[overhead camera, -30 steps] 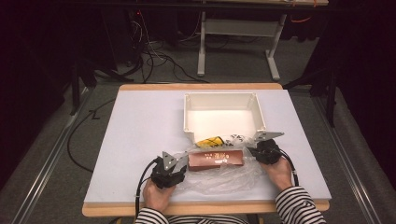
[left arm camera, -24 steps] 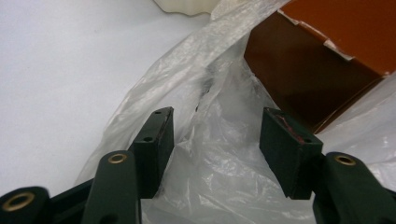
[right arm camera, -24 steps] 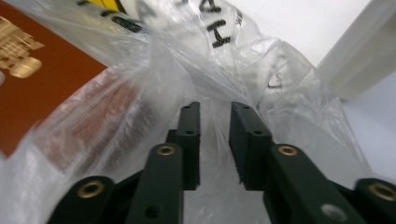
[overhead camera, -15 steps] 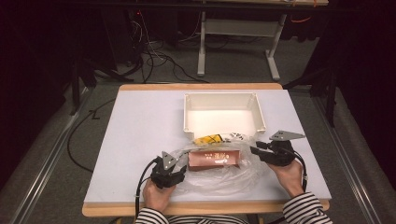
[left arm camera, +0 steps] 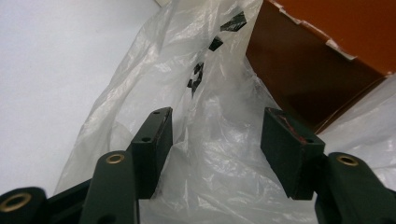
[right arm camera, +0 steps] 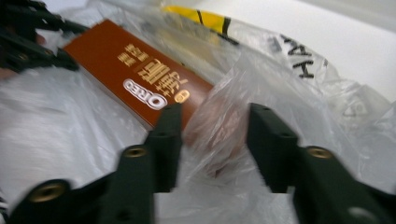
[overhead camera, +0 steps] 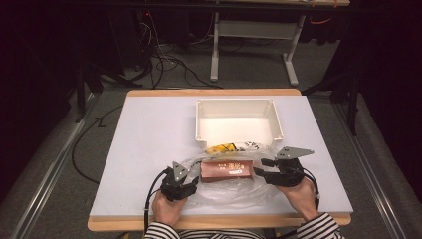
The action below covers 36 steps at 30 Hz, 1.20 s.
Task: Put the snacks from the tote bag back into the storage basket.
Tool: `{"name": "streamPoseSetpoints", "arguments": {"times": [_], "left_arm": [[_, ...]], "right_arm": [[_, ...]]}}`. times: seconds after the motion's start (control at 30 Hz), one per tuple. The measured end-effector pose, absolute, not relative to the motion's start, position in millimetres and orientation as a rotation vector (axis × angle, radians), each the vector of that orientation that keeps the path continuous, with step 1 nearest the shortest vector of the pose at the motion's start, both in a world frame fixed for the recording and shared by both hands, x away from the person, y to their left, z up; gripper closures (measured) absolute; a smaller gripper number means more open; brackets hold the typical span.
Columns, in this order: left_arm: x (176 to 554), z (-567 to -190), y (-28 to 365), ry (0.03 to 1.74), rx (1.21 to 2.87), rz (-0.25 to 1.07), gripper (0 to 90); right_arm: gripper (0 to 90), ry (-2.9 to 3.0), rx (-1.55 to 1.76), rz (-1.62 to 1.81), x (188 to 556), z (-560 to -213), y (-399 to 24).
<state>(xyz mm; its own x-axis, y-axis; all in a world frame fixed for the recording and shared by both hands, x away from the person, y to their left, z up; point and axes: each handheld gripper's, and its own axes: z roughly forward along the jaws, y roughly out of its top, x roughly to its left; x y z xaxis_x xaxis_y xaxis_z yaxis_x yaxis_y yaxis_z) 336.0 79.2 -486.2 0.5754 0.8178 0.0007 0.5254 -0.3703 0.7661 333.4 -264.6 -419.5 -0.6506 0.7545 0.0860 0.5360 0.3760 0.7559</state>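
A flat brown cardboard biscuit box (overhead camera: pixel 227 171) lay on a crumpled clear plastic bag (overhead camera: pixel 234 191) at the near edge of the white table (overhead camera: pixel 149 139), between the two grippers. The left gripper (overhead camera: pixel 191 181) sat just beside the box's left end, its jaws apart with loose bag film between them. The right gripper (overhead camera: pixel 259 173) hung at the box's right end; its jaws had just been closing slightly but stood parted around bunched film. A white rectangular plastic tray (overhead camera: pixel 239 103) stood beyond.
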Motion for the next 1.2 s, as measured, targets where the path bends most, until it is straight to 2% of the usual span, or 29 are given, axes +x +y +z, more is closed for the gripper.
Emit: {"name": "streamPoseSetpoints", "arguments": {"times": [0.1, 0.17, 0.37, 0.7, 0.77, 0.87, 0.97, 1.2], "left_arm": [[336.2, -486.2, 79.4, 1.069, 2.059, 0.497, 44.0], [336.2, -486.2, 79.4, 1.069, 2.059, 0.497, 44.0], [336.2, -486.3, 79.4, 1.071, 2.059, 0.497, 43.9], [335.2, -486.2, 78.5, 1.058, 2.064, 0.507, 45.3], [335.5, -486.2, 78.8, 1.062, 2.063, 0.505, 44.9], [335.9, -486.4, 79.1, 1.067, 2.057, 0.501, 44.1], [335.9, -486.3, 79.0, 1.069, 2.058, 0.501, 44.1], [336.1, -486.3, 79.2, 1.069, 2.059, 0.499, 44.0]], "right_arm": [[82.9, 2.360, 1.126, 1.116, 335.9, -423.5, -267.7], [89.8, 2.349, 1.131, 1.109, 336.9, -423.8, -271.8], [90.0, 2.319, 1.206, 0.997, 350.0, -432.1, -289.2], [90.0, 2.313, 1.354, 0.888, 374.7, -469.3, -307.0], [87.0, 2.313, 1.368, 0.901, 375.6, -469.0, -307.7], [74.8, 2.293, 1.361, 0.945, 370.6, -464.0, -307.8], [68.1, 2.262, 1.332, 1.014, 359.9, -450.4, -307.9], [59.9, 2.210, 1.223, 1.165, 331.3, -414.9, -304.5]]}}
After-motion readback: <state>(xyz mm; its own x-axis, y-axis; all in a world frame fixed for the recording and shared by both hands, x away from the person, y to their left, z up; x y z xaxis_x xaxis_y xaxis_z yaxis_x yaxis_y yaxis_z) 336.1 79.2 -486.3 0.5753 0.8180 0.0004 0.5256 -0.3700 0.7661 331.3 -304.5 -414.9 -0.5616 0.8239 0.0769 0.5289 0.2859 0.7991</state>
